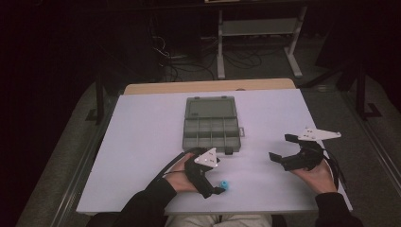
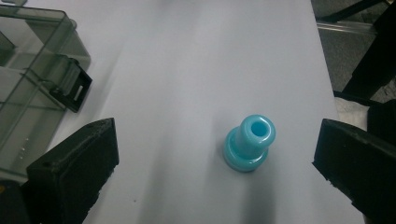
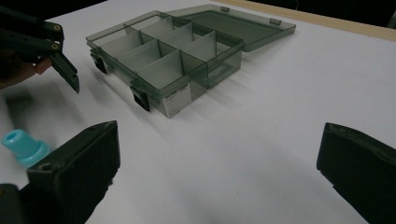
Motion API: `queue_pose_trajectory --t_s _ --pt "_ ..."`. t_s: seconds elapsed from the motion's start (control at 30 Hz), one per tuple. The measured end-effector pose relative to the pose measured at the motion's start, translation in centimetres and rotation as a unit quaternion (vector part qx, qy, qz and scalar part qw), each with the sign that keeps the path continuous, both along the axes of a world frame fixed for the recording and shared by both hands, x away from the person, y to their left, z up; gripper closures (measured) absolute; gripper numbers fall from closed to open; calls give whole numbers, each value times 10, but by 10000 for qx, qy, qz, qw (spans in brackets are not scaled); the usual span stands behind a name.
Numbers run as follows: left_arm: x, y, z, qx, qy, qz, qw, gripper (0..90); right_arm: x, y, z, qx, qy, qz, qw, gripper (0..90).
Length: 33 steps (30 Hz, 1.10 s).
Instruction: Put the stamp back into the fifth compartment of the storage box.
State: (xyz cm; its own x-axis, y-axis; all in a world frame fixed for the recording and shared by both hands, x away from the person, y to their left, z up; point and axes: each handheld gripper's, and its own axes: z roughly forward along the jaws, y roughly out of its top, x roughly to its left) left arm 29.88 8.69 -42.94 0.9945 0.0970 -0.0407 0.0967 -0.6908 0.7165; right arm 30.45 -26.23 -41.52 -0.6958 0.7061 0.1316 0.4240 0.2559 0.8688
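Note:
A small light-blue plastic piece (image 2: 250, 142) with a round base and a hollow neck stands upright on the white table, near the front edge (image 1: 224, 184). My left gripper (image 2: 218, 137) is open, and the piece sits between its wide-apart jaws, touching neither. In the high view the left gripper (image 1: 215, 189) points down-right at the piece. My right gripper (image 1: 281, 147) is open with nothing in it at the right, aimed towards the table's middle (image 3: 219, 140). The blue piece (image 3: 23, 147) also appears beside its left jaw.
A smoky transparent organiser box (image 1: 210, 125) lies open mid-table, lid folded back, its several compartments (image 3: 159, 51) looking empty. Its latch (image 2: 70, 88) is near my left gripper. The white table top (image 1: 142, 142) ends close behind the blue piece.

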Motion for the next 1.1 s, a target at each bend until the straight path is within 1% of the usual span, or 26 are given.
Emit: queue_pose_trajectory --t_s 0.1,0.13,0.27,0.33,0.37,0.43,0.5,0.53,0.57,0.6,0.73,0.8,0.83,0.87,0.93,1.0,1.07,1.1 --pt "-1 -1 -1 38 32 -60 10000 12 0 0 0 4 4 14 10000 0" --pt "-1 -2 -1 65 86 -107 9999 63 0 0 0 7 10 18 10000 0" --pt "-1 -3 -2 69 112 -92 9999 73 0 0 0 8 13 22 10000 0" --pt "-2 -2 -2 55 63 -145 9999 127 0 1 -1 -3 21 25 10000 0" --pt "-2 -2 -2 55 63 -145 9999 141 0 1 -1 -3 21 25 10000 0" --pt "-3 -2 -1 5 -19 -177 9998 163 0 1 -1 4 23 34 10000 0" --pt "-3 -2 -1 -18 -23 -198 9998 175 0 1 -1 -1 25 37 10000 0" --pt "-3 -2 -1 -22 23 -234 9997 192 0 1 -1 -3 28 44 10000 0" --pt "-3 -2 -2 -11 23 -250 9997 209 0 1 -1 -12 34 47 10000 0" --pt "-3 -3 -2 21 51 -318 9995 247 0 2 -1 -15 44 58 10000 0" --pt "-3 -3 -3 32 96 -384 9992 319 0 2 -1 -14 45 61 10000 0" --pt "-3 -3 -3 27 111 -403 9991 373 0 2 -1 -17 48 63 10000 0" --pt "-3 -3 -4 13 125 -414 9991 373 0 2 -1 -17 48 63 10000 0" --pt "-3 -3 -4 13 143 -419 9990 419 0 2 -2 -22 50 71 10000 0" --pt "-3 -3 -4 21 150 -445 9989 460 0 2 -2 -22 56 73 10000 0" --pt "-2 -3 -4 26 186 -472 9987 477 0 2 -2 -22 55 74 10000 0" --pt "-2 -3 -5 35 209 -496 9985 511 0 1 -2 -16 51 67 10000 0" --pt "-2 -3 -5 42 224 -512 9984 545 0 1 -2 -14 51 62 10000 0"
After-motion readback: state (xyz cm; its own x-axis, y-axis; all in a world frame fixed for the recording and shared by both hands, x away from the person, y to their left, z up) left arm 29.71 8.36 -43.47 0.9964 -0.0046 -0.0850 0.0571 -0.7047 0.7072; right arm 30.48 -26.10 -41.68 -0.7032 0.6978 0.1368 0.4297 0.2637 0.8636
